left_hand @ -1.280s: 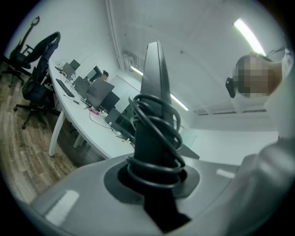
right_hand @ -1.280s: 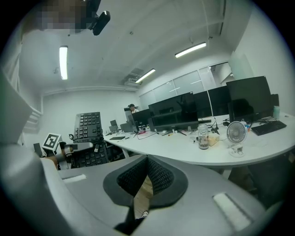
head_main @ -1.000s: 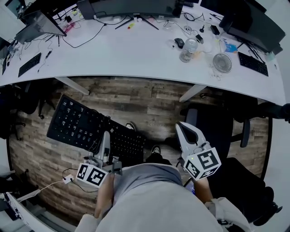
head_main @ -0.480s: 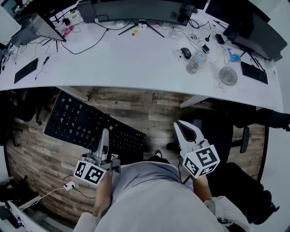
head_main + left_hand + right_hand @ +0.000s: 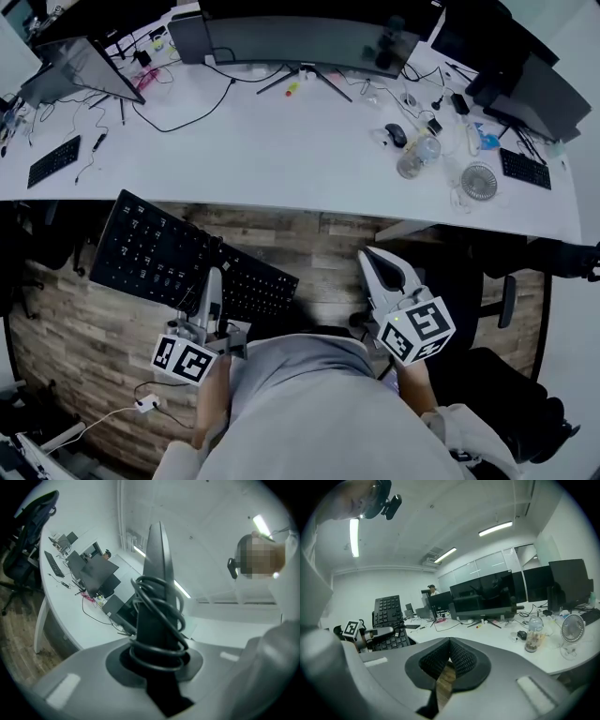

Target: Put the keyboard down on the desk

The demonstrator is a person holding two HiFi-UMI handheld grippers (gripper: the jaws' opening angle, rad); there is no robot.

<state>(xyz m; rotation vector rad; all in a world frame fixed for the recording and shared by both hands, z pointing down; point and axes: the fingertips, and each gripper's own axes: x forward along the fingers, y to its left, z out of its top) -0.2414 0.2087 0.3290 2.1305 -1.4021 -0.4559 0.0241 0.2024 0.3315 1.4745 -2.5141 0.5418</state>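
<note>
the black full-size keyboard [image 5: 159,253] is up in the air, out over the wood-plank floor [image 5: 309,234] and short of the long white curved desk [image 5: 281,141], with only its far corner reaching the line of the desk's near edge in the head view. the left gripper [image 5: 214,286] has it: jaws clamped tight on one end of the board, and its own view shows the board edge-on, rising straight out of the jaws with a black coiled cable [image 5: 159,616] wound round it at the pinch. the right gripper [image 5: 377,262] hangs nearby on the other side, jaws closed tip to tip with nothing in them, only floor showing through the gap. so, as i read it, the carry is on and the set-down is not yet done. the good line looks like forward and up over the edge, to the bare white stretch in front of the wide dark curved monitor [image 5: 300,37], well left of the clear bottle [image 5: 417,155] and the small round fan [image 5: 479,181]. it's a one-end grip on a long board, so go slow. level it, touch one long edge down first, lay it flat, and open only once the desk takes the weight. mind that cable bundle doesn't prop it up.
</note>
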